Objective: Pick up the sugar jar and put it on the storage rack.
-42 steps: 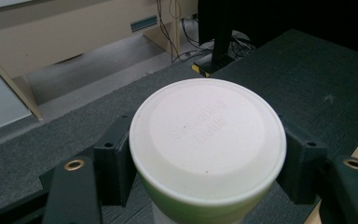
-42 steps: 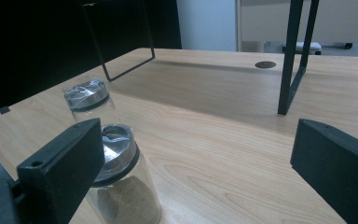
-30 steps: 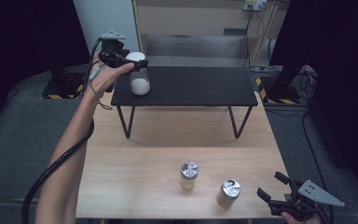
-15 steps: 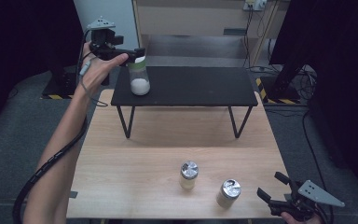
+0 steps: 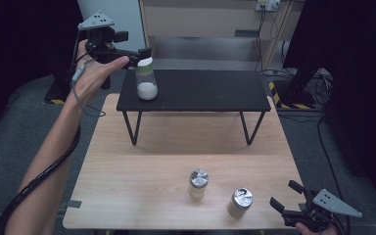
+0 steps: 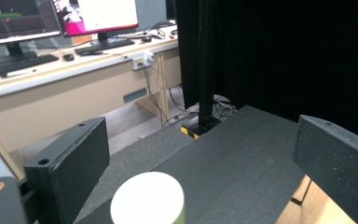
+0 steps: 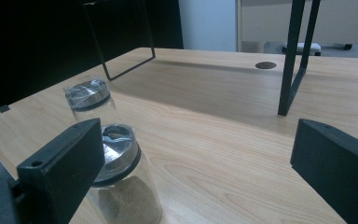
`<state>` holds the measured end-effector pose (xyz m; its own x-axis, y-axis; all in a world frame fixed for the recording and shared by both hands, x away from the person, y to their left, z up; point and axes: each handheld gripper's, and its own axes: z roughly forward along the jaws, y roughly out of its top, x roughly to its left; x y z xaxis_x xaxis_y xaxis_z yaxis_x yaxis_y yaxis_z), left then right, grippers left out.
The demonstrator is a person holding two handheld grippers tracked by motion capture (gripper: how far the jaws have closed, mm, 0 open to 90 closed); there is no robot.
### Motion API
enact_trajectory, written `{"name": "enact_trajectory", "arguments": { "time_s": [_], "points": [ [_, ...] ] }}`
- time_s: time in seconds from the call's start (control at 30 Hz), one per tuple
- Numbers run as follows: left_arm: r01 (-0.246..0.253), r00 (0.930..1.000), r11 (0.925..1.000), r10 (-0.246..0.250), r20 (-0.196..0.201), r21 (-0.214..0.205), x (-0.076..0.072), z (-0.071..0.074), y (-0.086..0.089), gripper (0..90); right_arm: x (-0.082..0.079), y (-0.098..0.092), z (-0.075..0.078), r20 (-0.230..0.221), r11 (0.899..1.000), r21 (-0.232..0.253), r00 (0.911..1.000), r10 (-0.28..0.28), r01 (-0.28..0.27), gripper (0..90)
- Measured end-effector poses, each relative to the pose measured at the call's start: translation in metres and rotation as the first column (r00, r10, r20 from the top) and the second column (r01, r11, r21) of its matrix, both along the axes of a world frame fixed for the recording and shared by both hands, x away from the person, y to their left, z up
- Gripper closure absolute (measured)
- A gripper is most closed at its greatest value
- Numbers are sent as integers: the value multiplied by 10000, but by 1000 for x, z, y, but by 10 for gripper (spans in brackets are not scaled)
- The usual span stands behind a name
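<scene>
A clear jar (image 5: 146, 78) with a green band, a white lid and white powder stands on the left end of the black raised shelf (image 5: 205, 90). My left gripper (image 5: 144, 53) hovers just above and behind its lid and is open. Its jaws have just been opening, and nothing is pressed between them. In the left gripper view the white lid (image 6: 147, 198) sits low between the spread jaws of my left gripper (image 6: 203, 140), touching neither. My right gripper (image 5: 282, 194) rests open at the table's front right. Beside it stands a silver-lidded jar (image 5: 240, 202) holding brown powder.
A second silver-lidded jar (image 5: 198, 183) stands on the wooden table (image 5: 152, 176), left of the first. In the right gripper view both jars (image 7: 88, 100) (image 7: 121, 177) are to the left of the jaws, with a black shelf leg (image 7: 291, 56) ahead. A desk with monitors (image 6: 95, 16) lies beyond.
My left gripper let go of the green-banded jar, rose and drew back to the left. The jar stays on the shelf. The right gripper and both silver-lidded jars have not moved.
</scene>
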<state>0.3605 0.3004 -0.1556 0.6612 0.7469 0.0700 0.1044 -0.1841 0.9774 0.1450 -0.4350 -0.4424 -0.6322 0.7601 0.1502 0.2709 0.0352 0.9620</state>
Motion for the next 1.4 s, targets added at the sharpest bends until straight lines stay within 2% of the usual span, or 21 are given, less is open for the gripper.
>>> {"name": "enact_trajectory", "arguments": {
  "time_s": [0.27,0.47,0.67,0.8,1.03,1.4],
  "points": [
    [611,9977,9981,-608,312,-76,-15,8,3,25,0,1,0,14,10000,-17,10000,6,-6,34],
    [1288,9913,9917,-1287,274,-13,-23,12,6,18,0,1,1,3,10000,-17,10000,16,-16,34],
    [1720,9845,9851,-1721,349,67,-35,10,8,18,0,1,1,4,10000,-53,10000,40,-40,34],
    [1924,9795,9813,-1920,609,-13,-44,3,10,23,0,2,1,14,10000,-60,10000,41,-41,34],
    [2263,9709,9741,-2257,799,19,-61,-8,14,22,0,2,1,-2,10000,-52,10000,45,-45,34],
    [2617,9608,9651,-2614,927,85,-82,-34,20,17,-1,2,2,25,10000,-80,10000,55,-54,34]
  ]
}}
